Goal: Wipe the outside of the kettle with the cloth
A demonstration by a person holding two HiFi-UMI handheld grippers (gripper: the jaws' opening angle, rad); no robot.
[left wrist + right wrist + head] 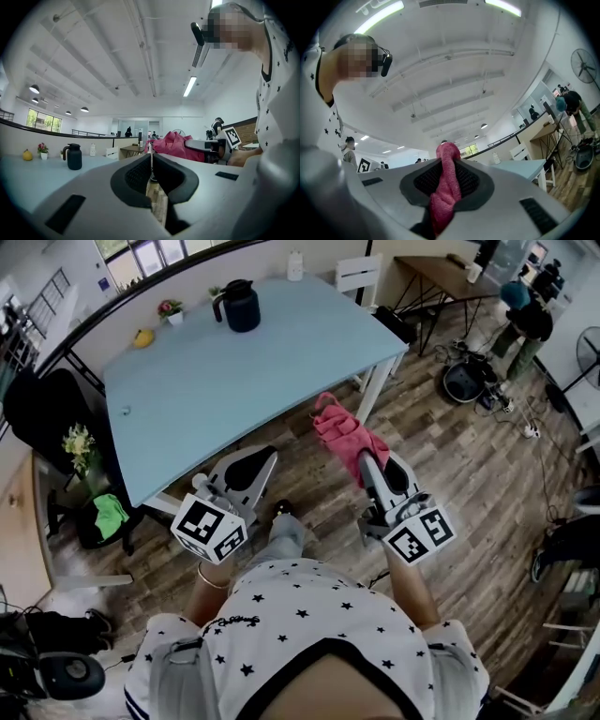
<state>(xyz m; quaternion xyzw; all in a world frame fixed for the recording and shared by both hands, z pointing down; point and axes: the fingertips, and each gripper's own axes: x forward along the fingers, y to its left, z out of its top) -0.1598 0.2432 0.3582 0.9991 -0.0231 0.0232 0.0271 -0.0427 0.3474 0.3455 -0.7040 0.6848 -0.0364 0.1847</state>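
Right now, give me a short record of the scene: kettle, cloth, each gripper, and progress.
kettle: dark, upright, far side of the light blue table, untouched
cloth: pink, bunched, held over the floor short of the table
right gripper: shut on the cloth
left gripper: jaws together, nothing between them
also on table: flower pot and yellow object near the far edge
progress: wiping not begun; cloth well apart from kettle

Kettle (240, 306) stands at table's (234, 390) far side, cloth (339, 432) off its near edge.
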